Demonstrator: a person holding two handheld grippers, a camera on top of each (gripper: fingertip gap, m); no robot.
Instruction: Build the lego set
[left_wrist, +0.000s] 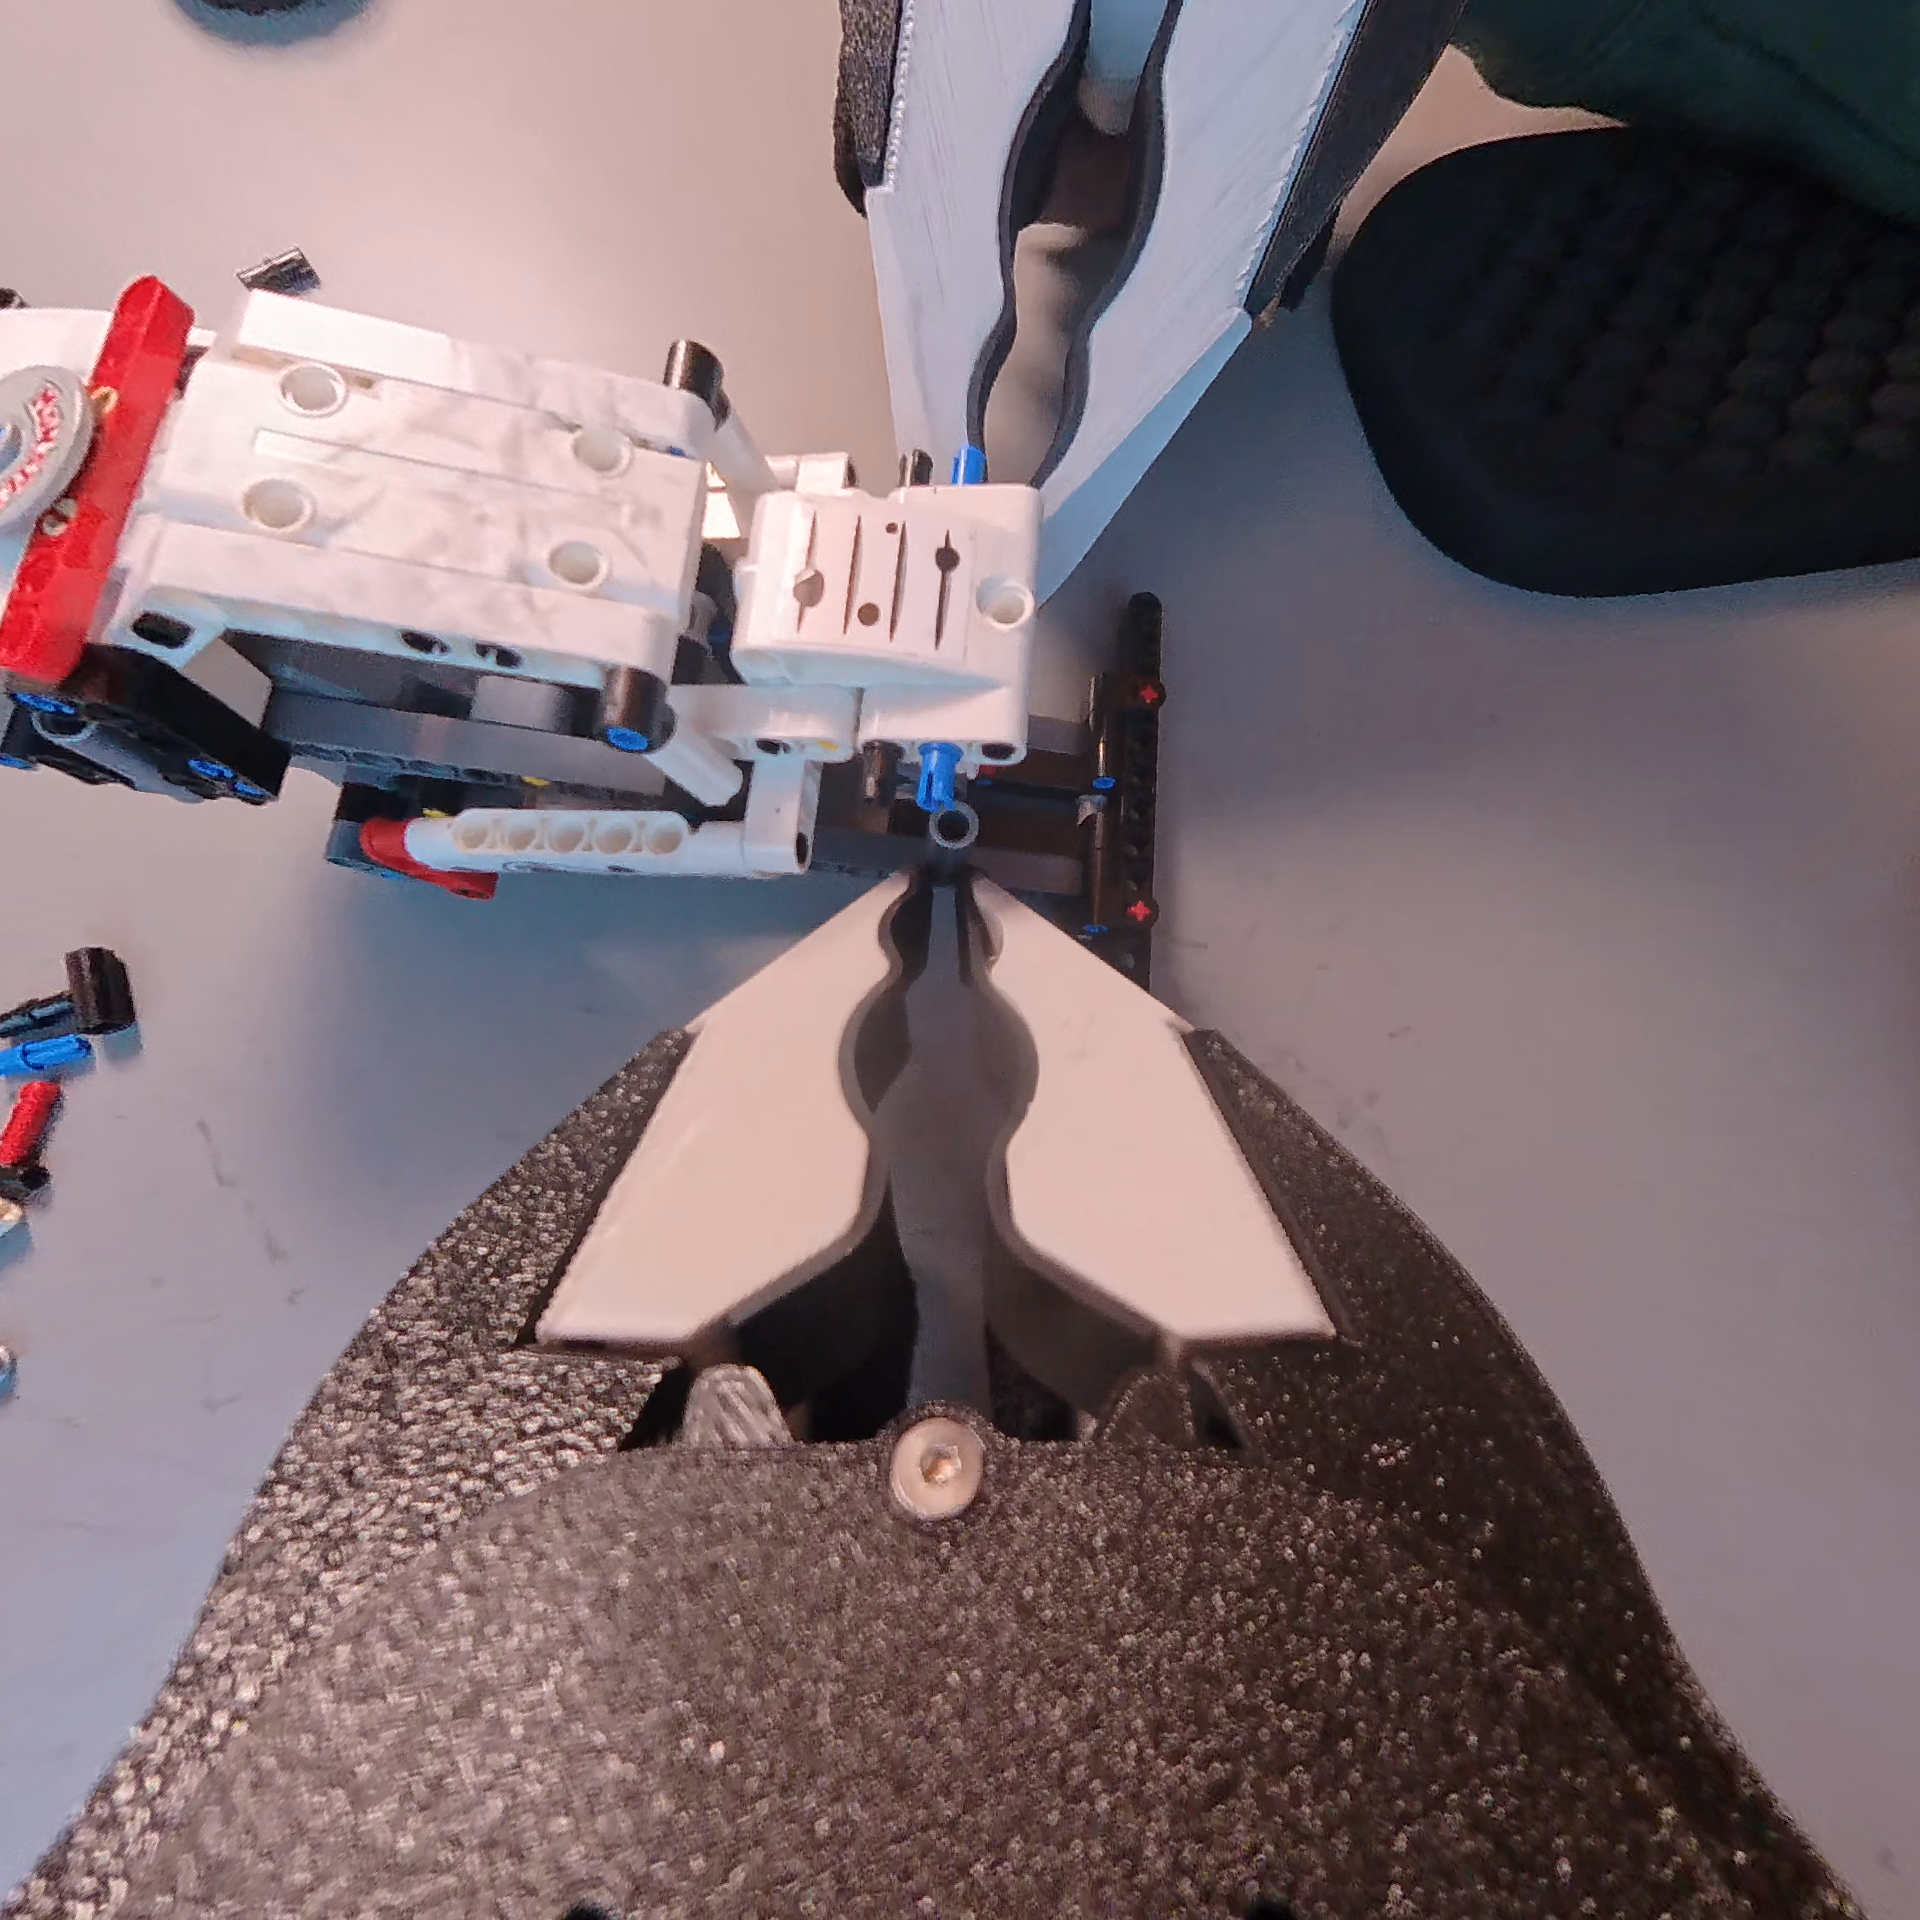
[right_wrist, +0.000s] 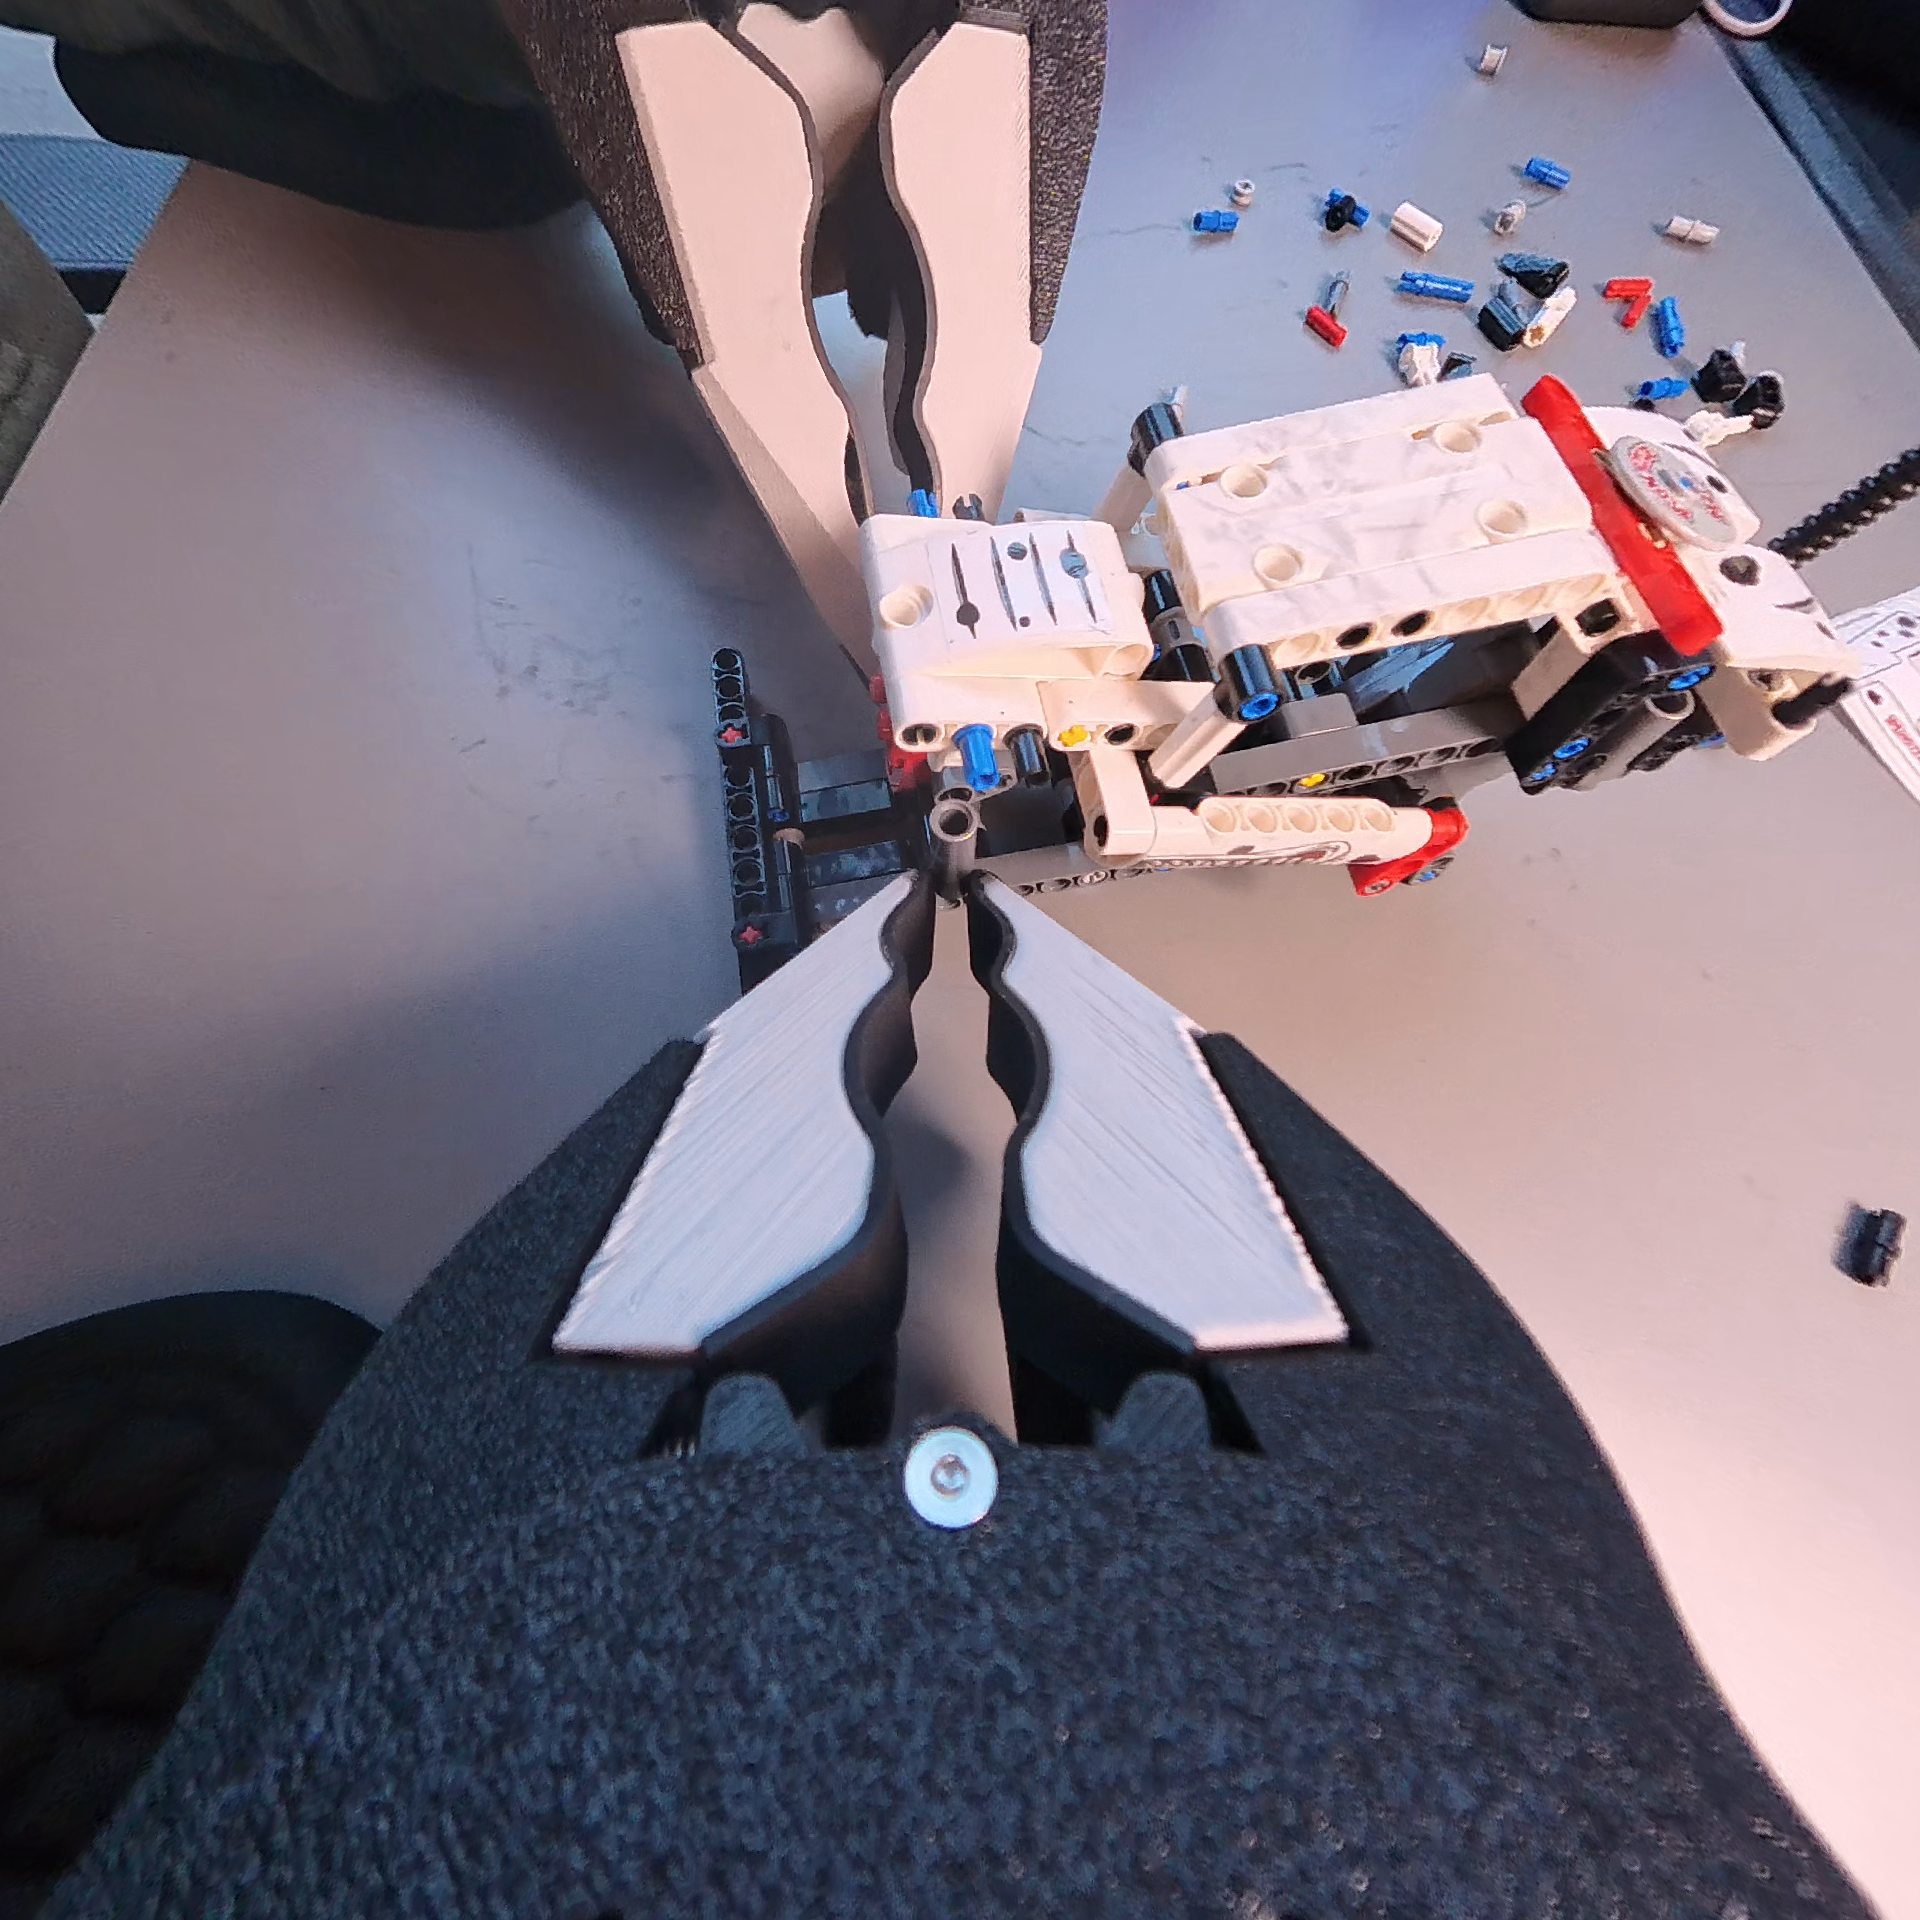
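Grey tabletop (right_wrist: 416, 623): both grippers, left (left_wrist: 948, 883) and right (right_wrist: 940, 888), pinch small grey connectors (right_wrist: 954, 821) against opposite sides of the lego vehicle (right_wrist: 1299, 623), pointing inward.

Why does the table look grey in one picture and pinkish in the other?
Left wrist view: table cool grey, edges bent by the wide lens. Right wrist view: table warmer, pinkish, with a bluish glare top centre; lego model sharp.

Lego model's (left_wrist: 436, 582) red-barred rear cut by left edge; scattered loose pieces (right_wrist: 1496, 291) too small to identify
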